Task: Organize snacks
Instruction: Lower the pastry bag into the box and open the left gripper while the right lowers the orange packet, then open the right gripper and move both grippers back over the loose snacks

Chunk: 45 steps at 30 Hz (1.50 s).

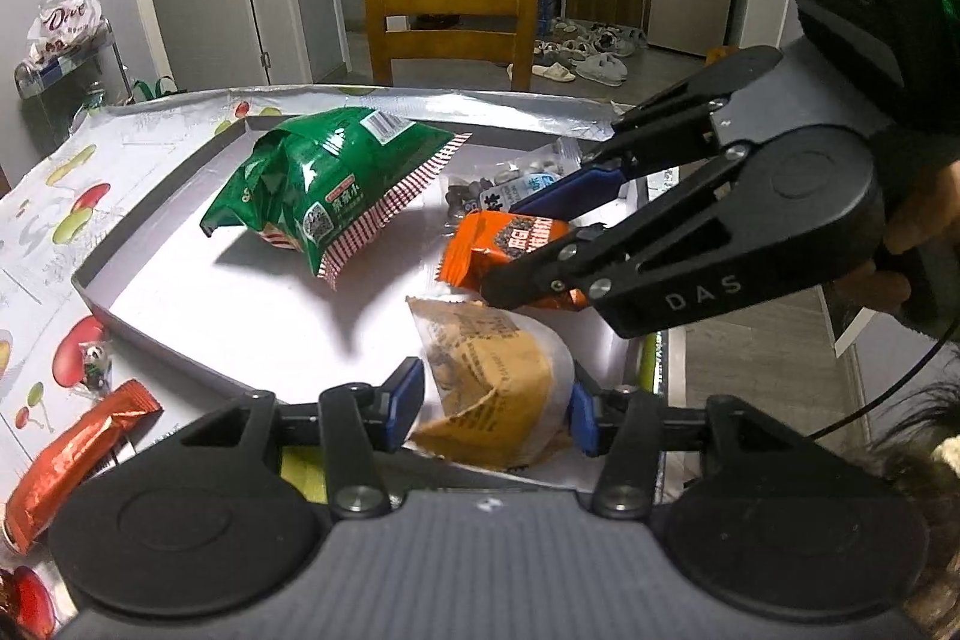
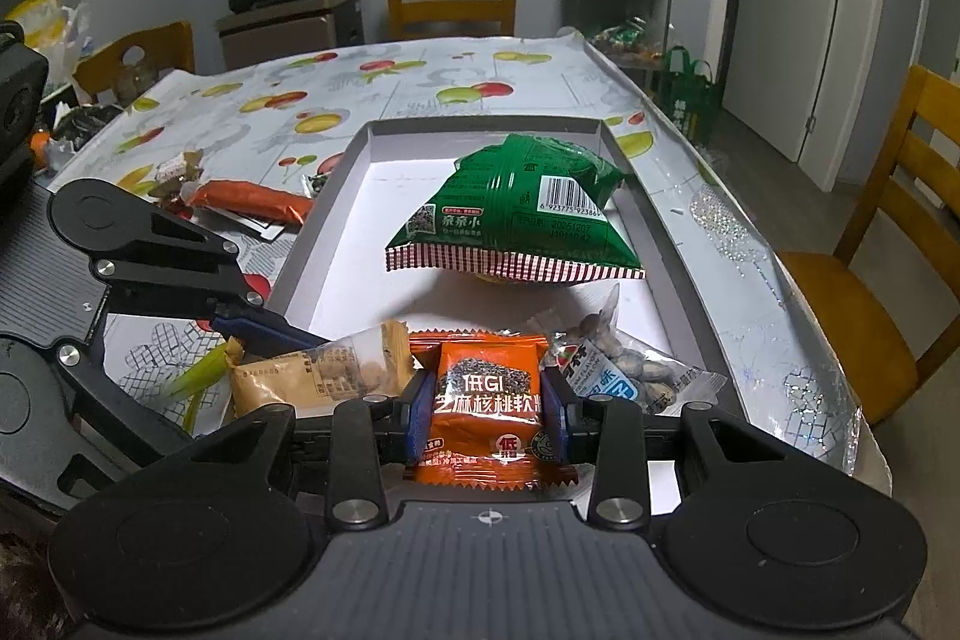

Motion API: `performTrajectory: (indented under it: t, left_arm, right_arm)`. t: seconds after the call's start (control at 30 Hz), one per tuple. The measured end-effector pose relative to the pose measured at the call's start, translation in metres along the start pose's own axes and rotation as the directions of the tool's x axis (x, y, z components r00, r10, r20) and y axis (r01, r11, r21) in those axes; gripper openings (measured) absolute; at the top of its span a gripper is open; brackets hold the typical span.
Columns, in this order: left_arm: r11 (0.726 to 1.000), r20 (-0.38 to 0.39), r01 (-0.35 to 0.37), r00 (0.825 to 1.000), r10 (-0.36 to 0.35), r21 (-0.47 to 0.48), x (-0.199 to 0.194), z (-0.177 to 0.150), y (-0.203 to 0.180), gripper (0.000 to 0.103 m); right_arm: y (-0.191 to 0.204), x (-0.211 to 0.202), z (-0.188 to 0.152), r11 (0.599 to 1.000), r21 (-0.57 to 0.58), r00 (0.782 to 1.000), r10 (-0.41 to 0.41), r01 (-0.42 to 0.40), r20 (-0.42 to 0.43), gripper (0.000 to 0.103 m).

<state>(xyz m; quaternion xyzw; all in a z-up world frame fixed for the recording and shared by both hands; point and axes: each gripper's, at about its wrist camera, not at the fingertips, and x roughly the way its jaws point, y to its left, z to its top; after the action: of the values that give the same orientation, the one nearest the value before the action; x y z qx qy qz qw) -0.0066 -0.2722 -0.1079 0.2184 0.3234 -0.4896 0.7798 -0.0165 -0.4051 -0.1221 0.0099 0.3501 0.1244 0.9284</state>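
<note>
**Two snack packets held over the grey box**

The left hand-held gripper [image 1: 495, 409] has its two blue pads closed against the sides of a tan snack packet [image 1: 492, 388], at the near edge of the shallow grey box [image 1: 174, 196]. The pads press the wrapper from left and right, and the packet stands tilted between them.

The right hand-held gripper [image 2: 487, 415] holds an orange snack packet [image 2: 489, 400] in the same way: its blue pads touch both sides of the wrapper, and the jaws are narrowed to the width of the packet. In the left wrist view this right gripper comes in from the right side, with its fingers around the orange packet just behind the tan one.

Inside the box, a green snack bag [image 2: 528, 214] with a red and white striped edge lies further back, apart from both grippers. A clear packet of nuts [image 2: 630, 370] lies on the box floor just to the right of the orange packet.

The box stands on a tabletop [image 2: 384, 94] covered with a fruit-pattern cloth. Outside the box, on the cloth, lies a long red-orange wrapper [image 1: 72, 466], and near it a small candy [image 1: 96, 364]. A wooden chair [image 1: 450, 4] stands behind the tabletop.
</note>
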Motion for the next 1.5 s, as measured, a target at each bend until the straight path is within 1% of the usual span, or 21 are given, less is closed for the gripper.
performTrajectory:
  t: [0.03, 0.07, 0.13, 0.4, 0.57, 0.6, 0.67, 0.8, 0.93, 1.17, 1.5]
  left_arm:
    - [1.0, 0.006, -0.006, 1.0, 0.006, 0.002, -0.003, -0.001, -0.001, 0.056]
    - [1.0, 0.011, -0.007, 1.0, 0.007, 0.002, -0.004, 0.0, -0.001, 0.062]
    - [1.0, 0.02, -0.004, 1.0, 0.004, -0.003, -0.006, 0.001, 0.0, 0.069]
    - [1.0, 0.044, -0.027, 0.999, 0.027, -0.007, -0.014, 0.001, 0.0, 0.07]
    - [0.999, 0.061, -0.045, 0.997, 0.046, -0.018, -0.02, 0.001, 0.002, 0.07]
    - [0.998, 0.064, -0.051, 0.997, 0.052, -0.023, -0.022, 0.0, 0.003, 0.071]
    - [0.998, 0.074, -0.06, 0.995, 0.063, -0.032, -0.026, -0.001, 0.004, 0.078]
    - [0.995, 0.097, -0.079, 0.992, 0.084, -0.057, -0.038, -0.005, 0.009, 0.079]
    - [0.991, 0.116, -0.099, 0.987, 0.11, -0.095, -0.052, -0.012, 0.016, 0.081]
    - [0.98, 0.13, -0.13, 0.98, 0.149, -0.149, -0.074, -0.027, 0.029, 0.082]
    - [0.963, 0.161, -0.159, 0.967, 0.196, -0.216, -0.11, -0.055, 0.04, 0.082]
  right_arm:
    - [0.0, 0.0, 0.0, 1.0, 0.003, 1.0, 0.001, -0.001, 0.0, 0.039]
    - [0.0, 0.0, 0.0, 1.0, 0.005, 1.0, 0.001, -0.001, 0.0, 0.039]
    - [0.0, 0.0, 0.0, 1.0, 0.007, 1.0, 0.0, 0.0, 0.0, 0.039]
    - [-0.001, -0.002, 0.001, 1.0, 0.031, 1.0, 0.001, -0.001, 0.003, 0.04]
    - [0.002, -0.005, 0.002, 1.0, 0.022, 1.0, 0.002, -0.002, 0.009, 0.04]
    - [0.003, -0.006, 0.003, 1.0, 0.022, 1.0, 0.001, -0.001, 0.01, 0.04]
    - [0.004, -0.008, 0.004, 1.0, 0.02, 1.0, -0.001, 0.001, 0.017, 0.043]
    - [0.008, -0.012, 0.007, 1.0, 0.012, 0.999, -0.011, 0.01, 0.03, 0.047]
    - [0.013, -0.013, 0.01, 1.0, 0.007, 0.999, -0.016, 0.016, 0.035, 0.051]
    - [0.03, -0.016, 0.016, 1.0, -0.005, 0.999, -0.015, 0.016, 0.05, 0.056]
    - [0.055, -0.02, 0.025, 1.0, -0.021, 0.998, -0.022, 0.024, 0.063, 0.056]
